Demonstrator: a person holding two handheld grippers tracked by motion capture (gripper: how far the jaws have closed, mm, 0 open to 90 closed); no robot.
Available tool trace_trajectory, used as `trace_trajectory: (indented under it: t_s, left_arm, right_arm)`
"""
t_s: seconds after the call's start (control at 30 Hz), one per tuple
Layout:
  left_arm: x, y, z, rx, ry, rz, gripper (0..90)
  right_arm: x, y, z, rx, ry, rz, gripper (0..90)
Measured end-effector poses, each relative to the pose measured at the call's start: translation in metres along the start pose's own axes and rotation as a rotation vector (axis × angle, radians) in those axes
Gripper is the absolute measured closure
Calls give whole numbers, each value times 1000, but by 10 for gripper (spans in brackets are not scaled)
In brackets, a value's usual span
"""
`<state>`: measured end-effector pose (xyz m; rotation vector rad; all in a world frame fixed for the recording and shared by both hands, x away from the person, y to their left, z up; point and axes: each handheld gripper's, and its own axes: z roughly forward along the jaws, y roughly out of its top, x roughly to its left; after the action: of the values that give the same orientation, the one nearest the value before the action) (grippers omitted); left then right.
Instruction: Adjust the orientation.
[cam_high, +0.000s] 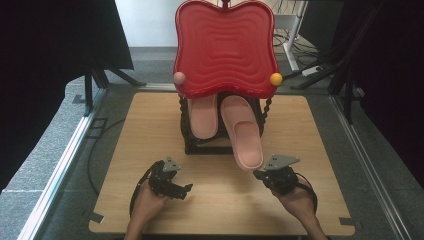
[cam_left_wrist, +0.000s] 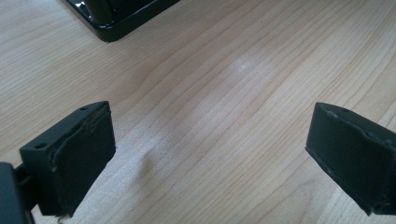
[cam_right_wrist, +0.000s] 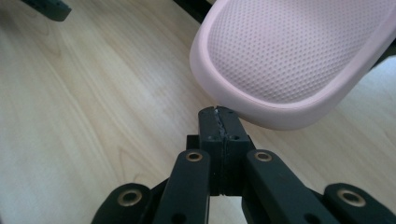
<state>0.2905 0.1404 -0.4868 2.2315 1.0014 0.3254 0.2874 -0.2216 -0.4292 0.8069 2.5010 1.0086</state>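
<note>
- The wooden counter (cam_high: 150, 125) carries a black rack (cam_high: 200, 147) near its middle, toward the far edge; the rack serves as landmark here.
- A red wavy-edged tray (cam_high: 225, 47) tops the rack, with a pink ball (cam_high: 179, 77) at its near-left corner and a yellow ball (cam_high: 276, 78) at its near-right corner.
- Under the tray, two pink slippers rest on the rack. The left slipper (cam_high: 204, 117) stays within the rack's frame. The right slipper (cam_high: 242, 132) slopes out over the rack's near edge, its end (cam_right_wrist: 289, 60) hanging over bare counter.
- The right gripper (cam_high: 259, 175) sits on the near-right side of the rack, just at the overhanging slipper's end. In the right gripper view its fingers (cam_right_wrist: 219, 130) are pressed together with nothing between them, their tips right at the slipper's rounded rim; whether they touch it cannot be told.
- The left gripper (cam_high: 186, 189) is on the near-left side of the rack, held by the left hand (cam_high: 150, 200), well apart from the rack's base. Its fingers (cam_left_wrist: 70, 158) stand wide apart over bare wood, and a corner of the rack's black base (cam_left_wrist: 116, 18) shows at the far end of the left gripper view.
- Open wood lies left, right and near of the rack, with the widest free strip along the near edge between the two grippers.
- The right hand (cam_high: 295, 202) comes in from the near edge of the counter, right of the rack.
</note>
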Motion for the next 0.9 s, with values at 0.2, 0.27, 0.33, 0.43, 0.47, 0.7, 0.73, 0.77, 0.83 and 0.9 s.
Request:
trace_trajectory:
  t_s: [0.2,0.27,0.33,0.43,0.47,0.7,0.73,0.77,0.83,0.9]
  left_arm:
    - [0,0,0,1,0,1,14]
    - [0,0,0,1,-1,0,13]
    - [1,-1,0,1,1,-2,14]
    - [1,-1,0,-1,1,-5,14]
    - [1,-1,0,-1,1,-4,13]
    - [1,-1,0,3,2,-2,14]
    - [1,-1,0,1,0,-3,13]
    - [1,-1,0,1,3,-3,13]
    - [1,-1,0,-3,4,-6,14]
    - [2,-1,0,-3,4,-6,14]
  right_arm:
    - [-6,11,15,-18,-20,-8,893]
    - [-8,14,20,-28,-20,-7,892]
    - [-11,18,24,-41,-21,-4,893]
    - [-14,25,29,-55,-22,-7,892]
    - [-15,27,30,-60,-29,-8,893]
    - [-23,43,37,-90,-43,5,892]
    - [-24,46,38,-93,-42,5,892]
    - [-25,48,39,-97,-43,7,892]
    - [-27,53,41,-108,-34,15,892]
    - [-28,58,43,-117,-32,15,892]
